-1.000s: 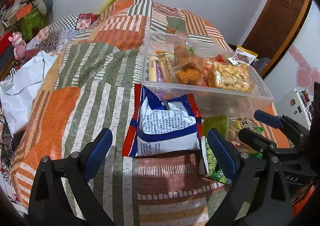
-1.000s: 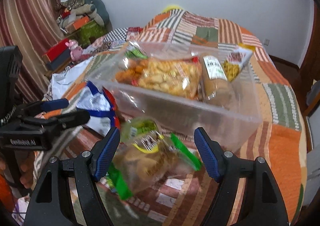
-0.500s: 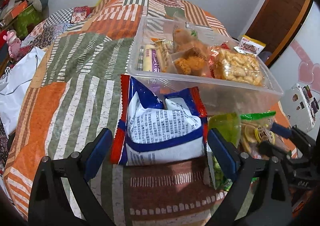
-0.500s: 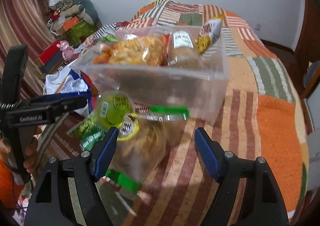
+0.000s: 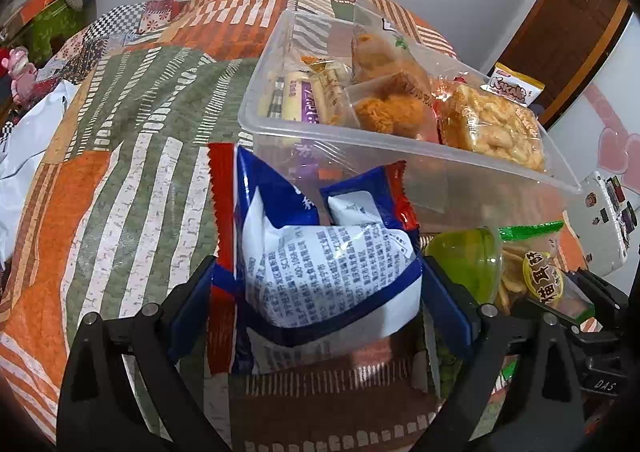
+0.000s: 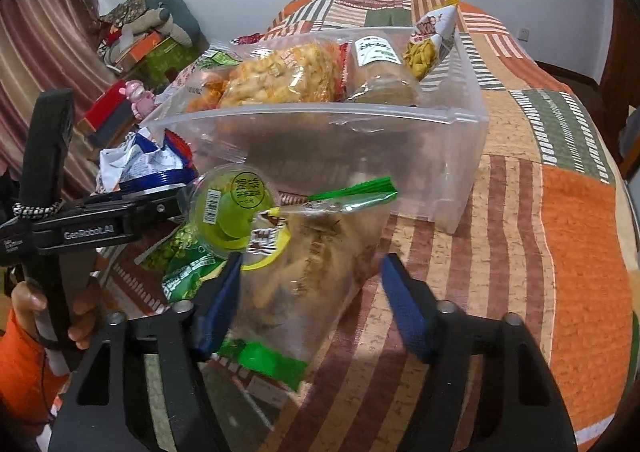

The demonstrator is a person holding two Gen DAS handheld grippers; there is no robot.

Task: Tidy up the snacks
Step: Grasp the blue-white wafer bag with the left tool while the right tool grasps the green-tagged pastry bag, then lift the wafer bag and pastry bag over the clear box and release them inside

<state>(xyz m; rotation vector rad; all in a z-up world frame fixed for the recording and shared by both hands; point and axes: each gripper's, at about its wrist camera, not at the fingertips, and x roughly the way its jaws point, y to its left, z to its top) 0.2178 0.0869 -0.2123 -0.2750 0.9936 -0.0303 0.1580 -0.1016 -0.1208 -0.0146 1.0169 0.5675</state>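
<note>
We count one clear bin on the quilted bed, holding at least five snack packs. Four snacks lie outside, against its near wall: one blue bag, one green cup, one green pea pack and one clear chip bag. Our left tool sits spread wide around the blue bag; our right tool is spread wide around the chip bag, neither squeezing.
</note>
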